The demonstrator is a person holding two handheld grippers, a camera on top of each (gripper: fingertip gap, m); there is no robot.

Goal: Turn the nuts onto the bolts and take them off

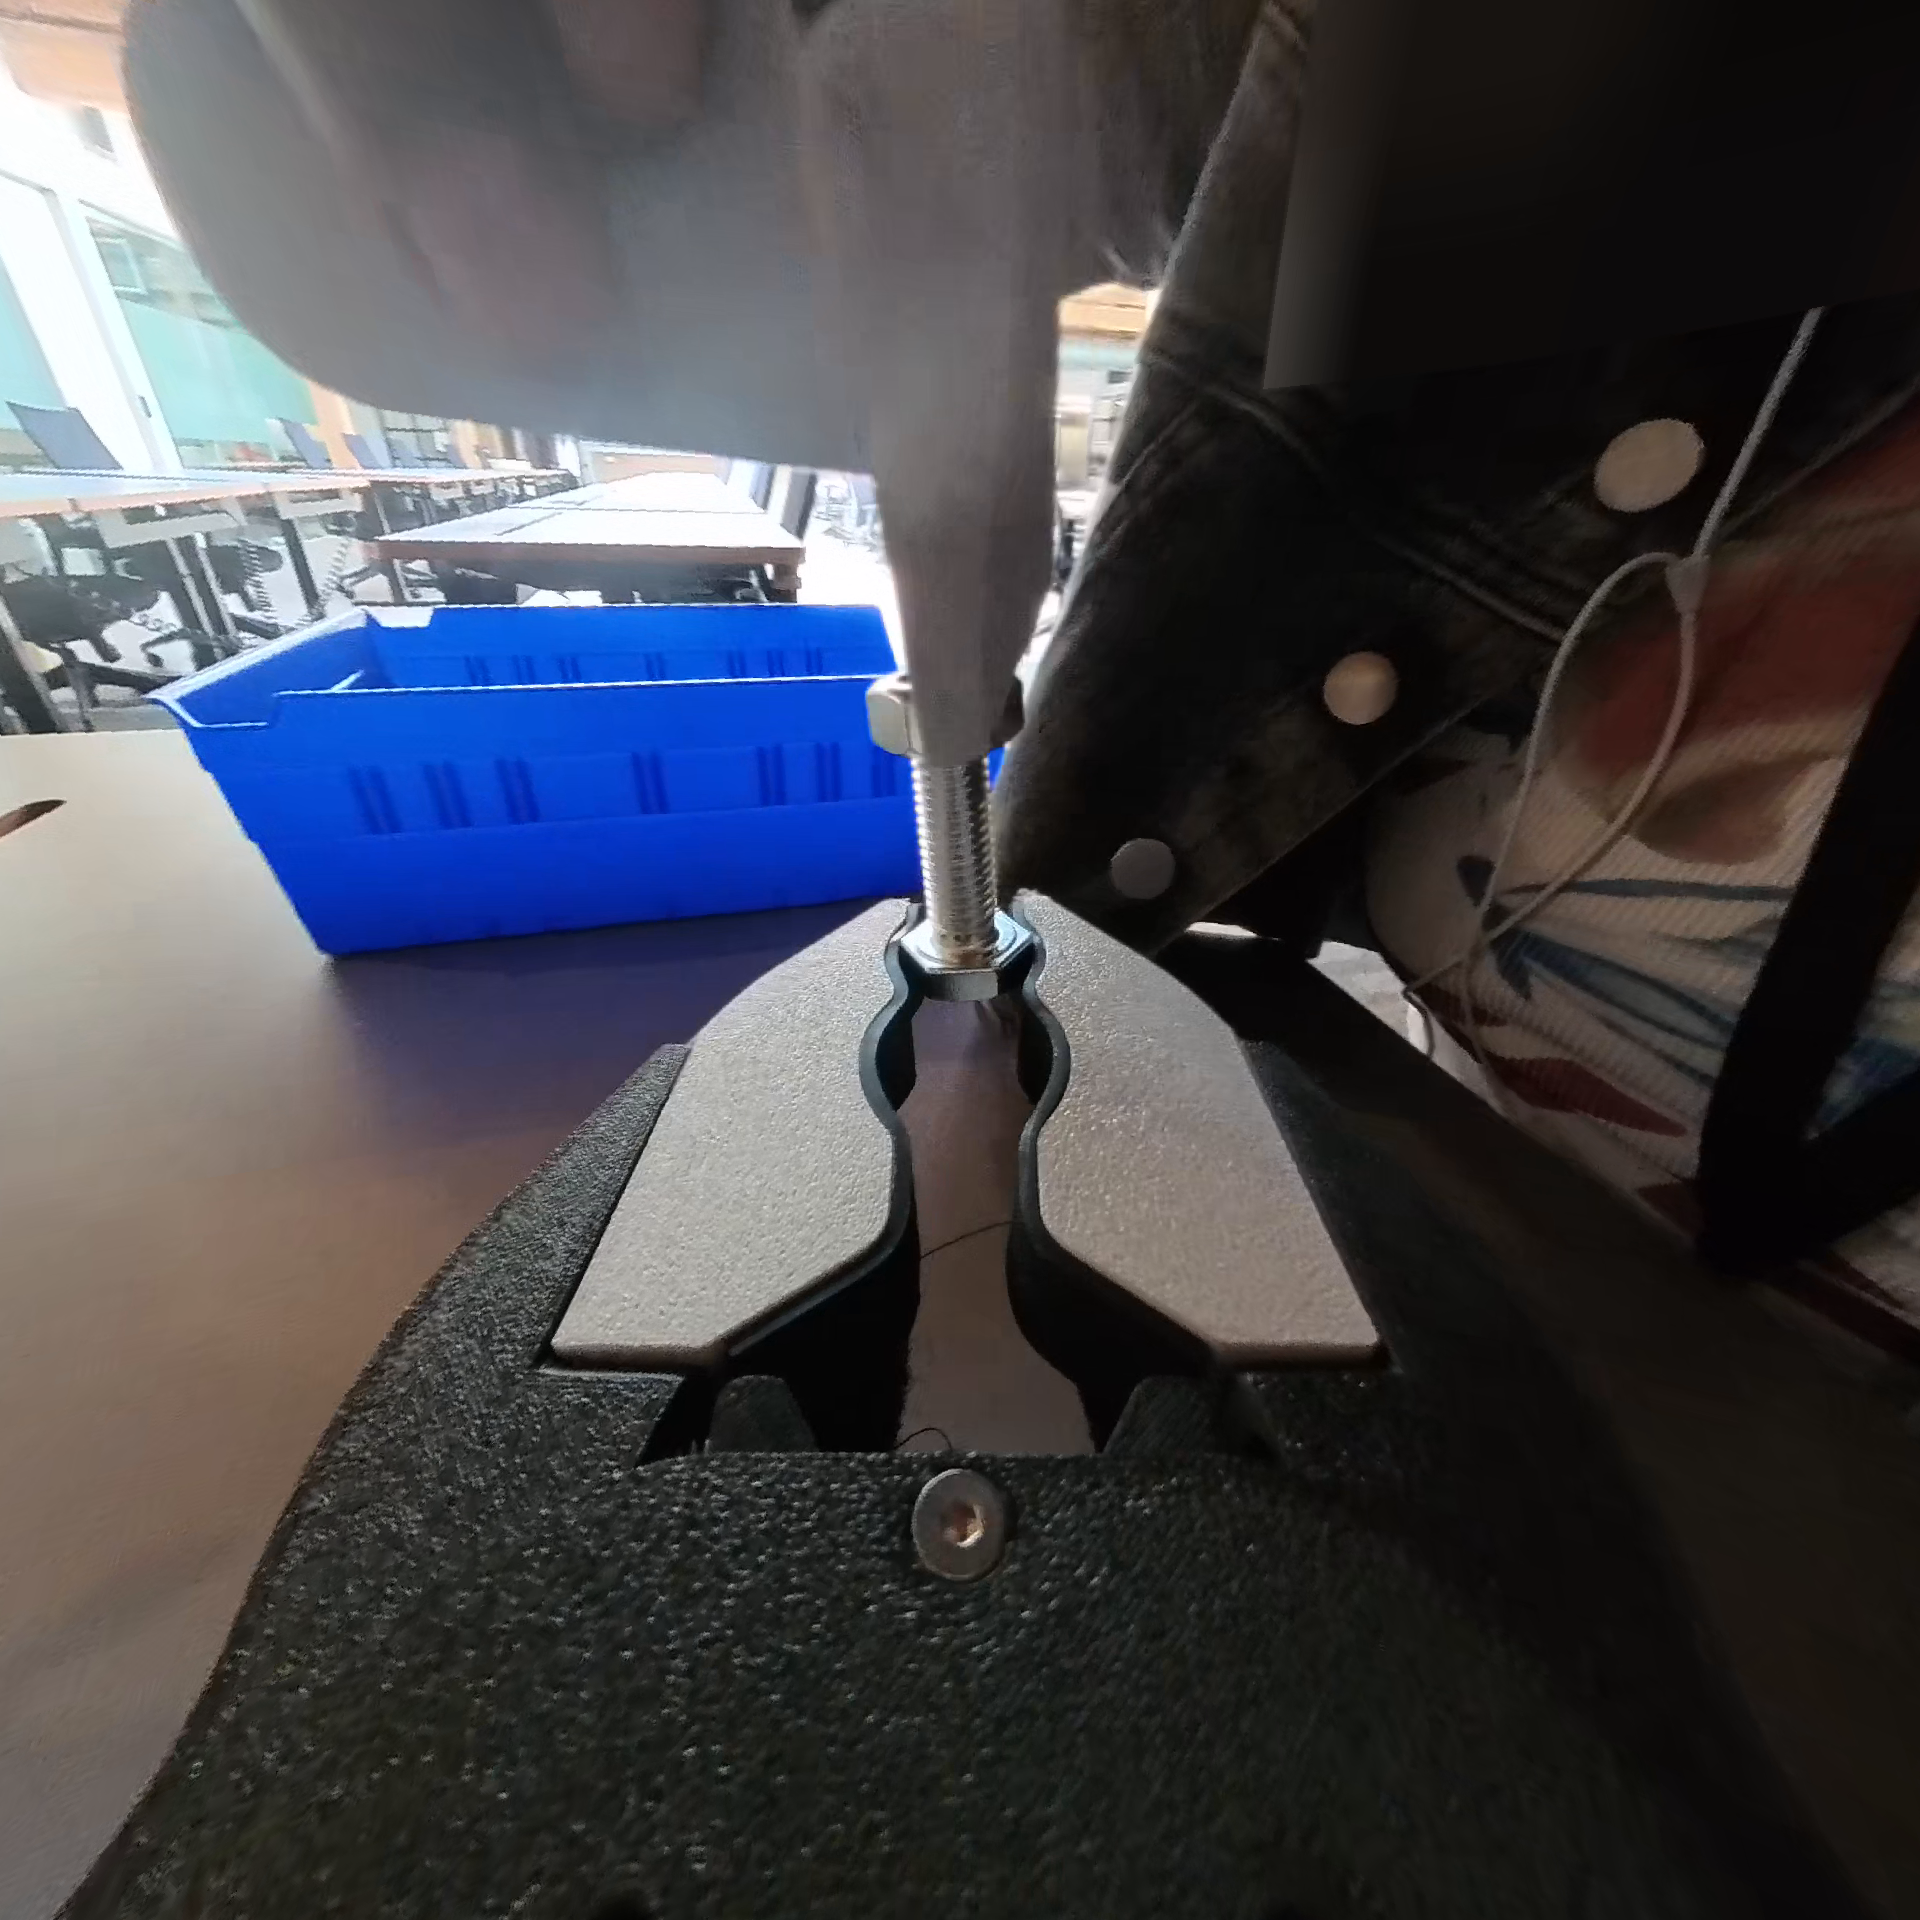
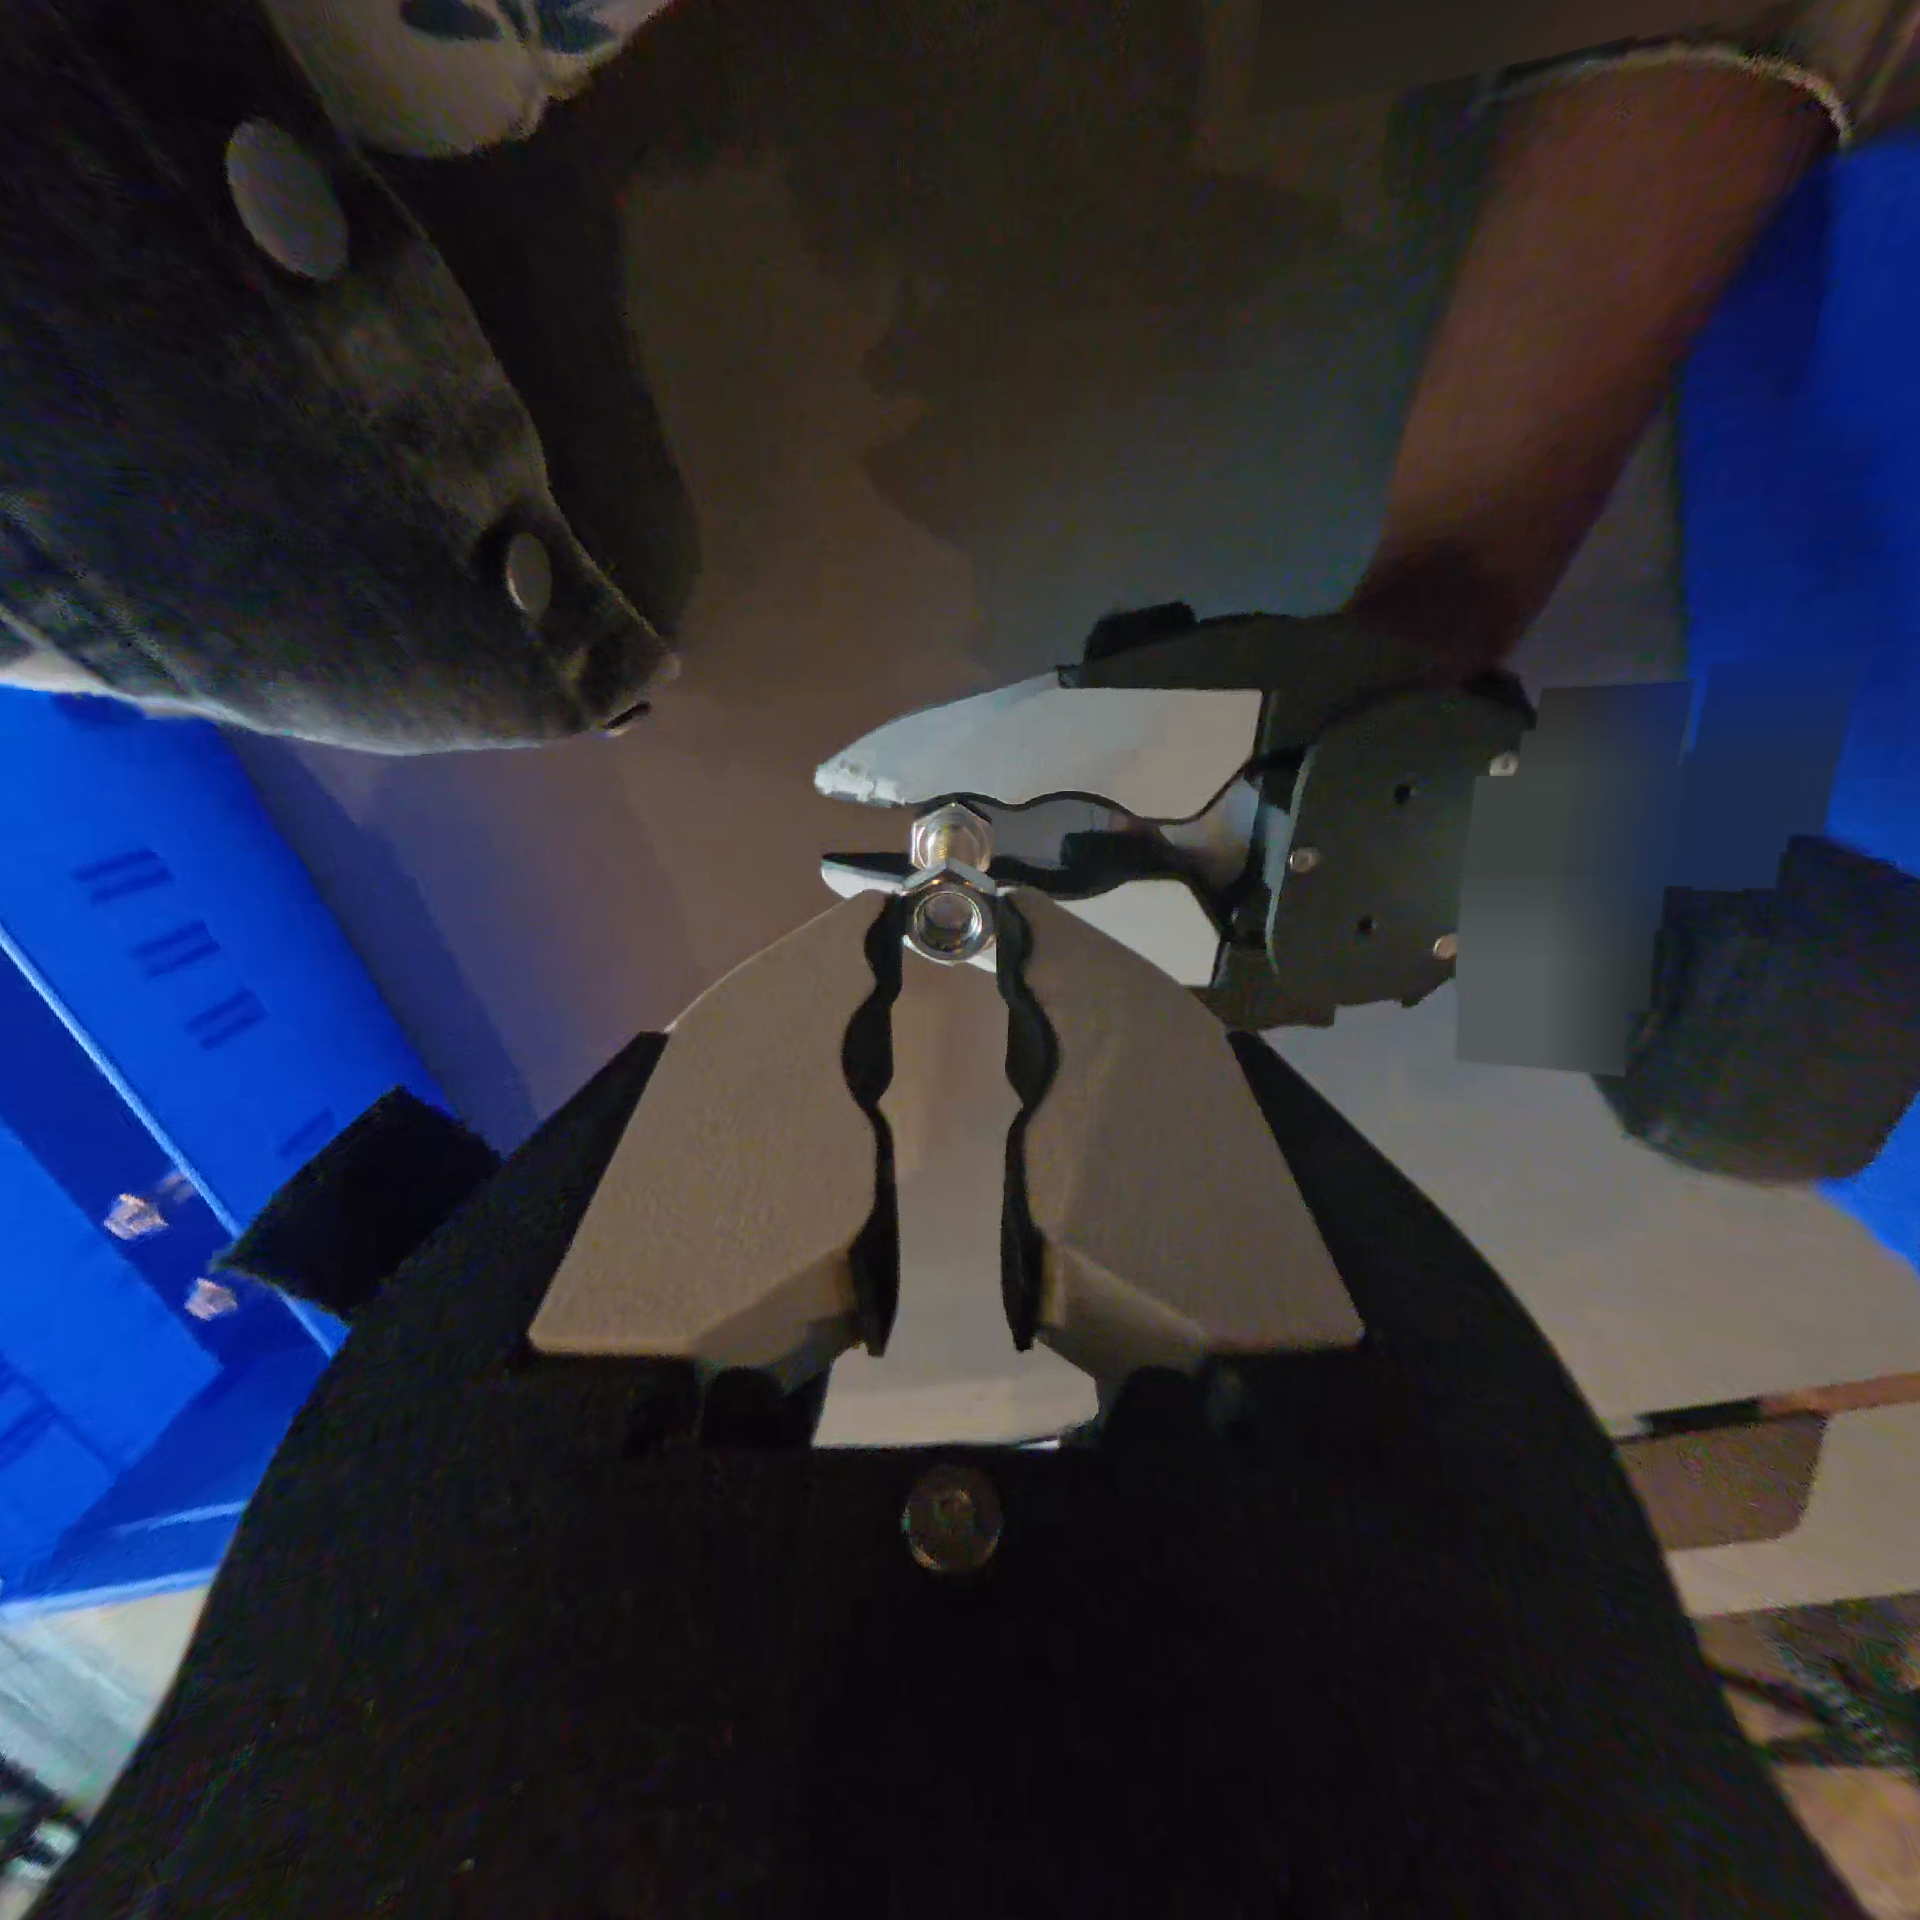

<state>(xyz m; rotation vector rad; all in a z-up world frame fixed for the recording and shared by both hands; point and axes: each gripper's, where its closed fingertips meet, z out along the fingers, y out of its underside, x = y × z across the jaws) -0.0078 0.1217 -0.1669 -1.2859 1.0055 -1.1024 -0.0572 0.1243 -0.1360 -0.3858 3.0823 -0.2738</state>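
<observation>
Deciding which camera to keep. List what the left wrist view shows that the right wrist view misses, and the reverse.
Left only: the bolt side-on with its threads, and desks behind. Right only: the nut end-on with its hole, and small metal parts in a blue bin. Both: left gripper on the bolt, right gripper on the nut.

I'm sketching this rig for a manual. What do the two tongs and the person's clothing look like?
Both tongs, left and right, have pale grey textured fingers with wavy black inner pads, on a coarse black body with one silver screw. The person wears a dark denim jacket with pale round buttons over a white patterned top; a thin white cord hangs there.
</observation>
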